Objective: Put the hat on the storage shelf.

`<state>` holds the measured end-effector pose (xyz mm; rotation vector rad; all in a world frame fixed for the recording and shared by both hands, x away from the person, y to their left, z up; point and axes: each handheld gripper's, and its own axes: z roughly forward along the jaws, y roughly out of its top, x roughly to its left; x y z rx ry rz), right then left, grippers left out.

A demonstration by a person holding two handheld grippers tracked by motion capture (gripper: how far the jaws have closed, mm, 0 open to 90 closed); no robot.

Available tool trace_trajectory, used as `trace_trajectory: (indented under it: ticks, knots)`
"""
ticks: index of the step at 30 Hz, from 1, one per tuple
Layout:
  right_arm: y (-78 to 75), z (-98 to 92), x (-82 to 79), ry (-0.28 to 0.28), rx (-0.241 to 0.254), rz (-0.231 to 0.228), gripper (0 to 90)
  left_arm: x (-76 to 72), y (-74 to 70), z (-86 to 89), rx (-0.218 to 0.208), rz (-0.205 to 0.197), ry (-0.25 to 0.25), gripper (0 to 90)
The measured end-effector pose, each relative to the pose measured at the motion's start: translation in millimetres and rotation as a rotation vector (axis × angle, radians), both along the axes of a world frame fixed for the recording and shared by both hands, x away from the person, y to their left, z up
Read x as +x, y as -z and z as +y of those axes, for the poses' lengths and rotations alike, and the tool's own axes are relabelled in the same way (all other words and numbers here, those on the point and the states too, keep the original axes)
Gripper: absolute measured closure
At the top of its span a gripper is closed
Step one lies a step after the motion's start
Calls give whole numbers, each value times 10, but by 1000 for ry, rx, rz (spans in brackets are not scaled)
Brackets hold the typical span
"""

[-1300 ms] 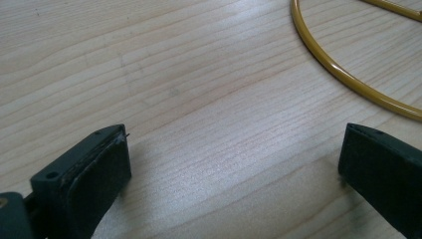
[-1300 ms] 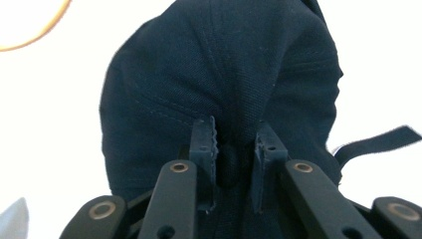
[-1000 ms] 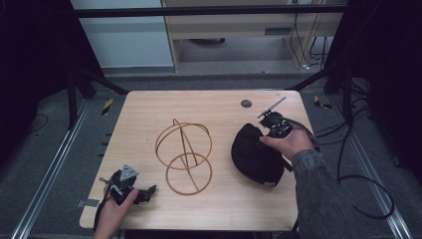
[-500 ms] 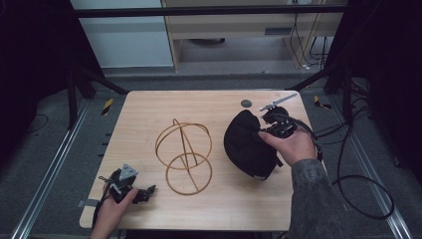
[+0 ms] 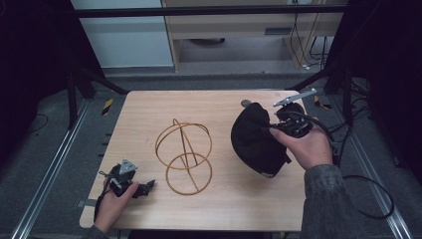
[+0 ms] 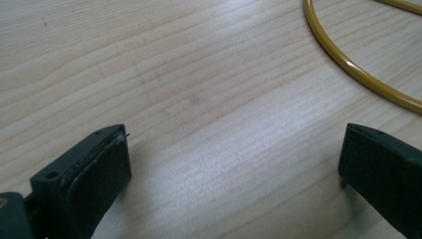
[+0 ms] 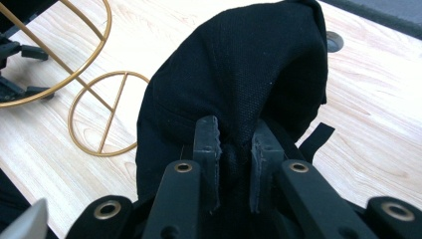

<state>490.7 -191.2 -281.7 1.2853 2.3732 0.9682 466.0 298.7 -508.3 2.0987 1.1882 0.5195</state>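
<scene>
A black cap (image 5: 256, 142) hangs lifted off the wooden table (image 5: 219, 107) at the right, and my right gripper (image 5: 278, 124) is shut on a fold of its cloth. In the right gripper view the cap (image 7: 234, 84) bunches between the two pads and droops in front of them. A gold wire stand (image 5: 183, 154) of rings stands at the table's middle. My left gripper (image 5: 147, 188) rests on the table at the front left, open with nothing between its jaws; a gold ring (image 6: 358, 69) of the stand curves past its far side.
A small dark round disc (image 5: 246, 103) sits in the tabletop behind the cap. Cables (image 5: 366, 194) trail off the table's right edge. Black frame legs stand at both sides and a cabinet lies beyond the far edge.
My right gripper has risen with the cap, which now hangs more upright and off the table. The left gripper has stayed put.
</scene>
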Motion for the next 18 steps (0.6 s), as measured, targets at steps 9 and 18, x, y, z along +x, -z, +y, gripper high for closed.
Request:
trace_trajectory:
  ticks: [9, 18]
  knots:
    - [-238, -95, -164, 12, 42, -47, 778, 14, -1, 15, 0, 1, 14, 0]
    - [-641, 117, -219, -32, 46, -118, 778, 25, -2, 13, 2, 2, 20, 0]
